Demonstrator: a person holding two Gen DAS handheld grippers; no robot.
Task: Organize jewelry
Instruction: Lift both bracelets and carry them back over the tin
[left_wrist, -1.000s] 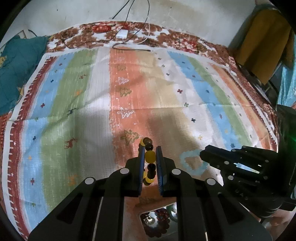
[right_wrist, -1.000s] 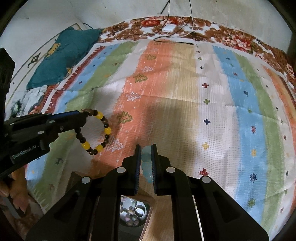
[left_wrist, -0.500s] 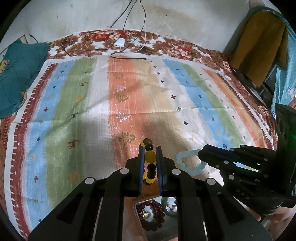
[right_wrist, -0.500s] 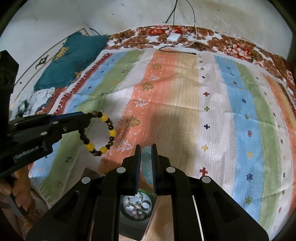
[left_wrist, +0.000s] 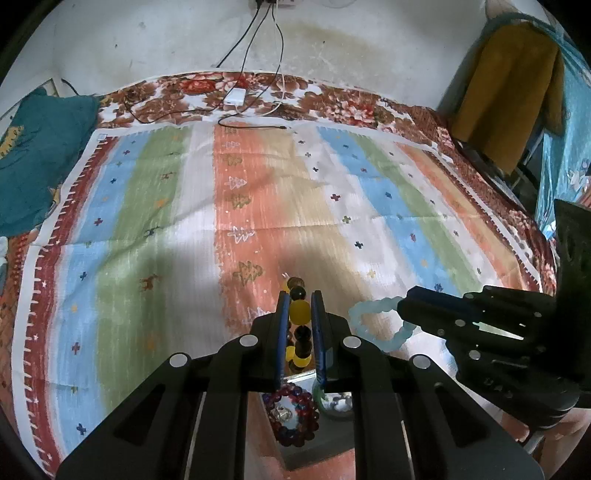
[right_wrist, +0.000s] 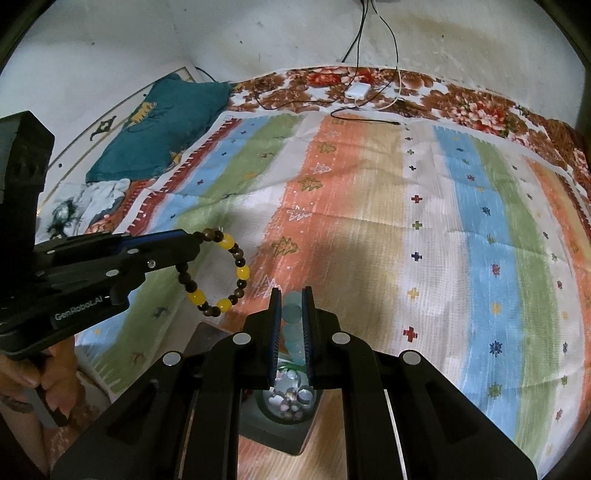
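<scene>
Left tongs (left_wrist: 299, 325) pinched tight on a round bracelet of dark wooden and yellow beads (right_wrist: 218, 273); right tongs (right_wrist: 291, 325) clamped on a pale aqua glassy bead bracelet (left_wrist: 376, 325), both hanging clear above the striped bedspread (left_wrist: 177, 229), probably for carrying. Below, a dark tray (left_wrist: 314, 446) with a red bead bracelet (left_wrist: 295, 417) and a small bowl of trinkets (right_wrist: 290, 398); nothing blocking between.
</scene>
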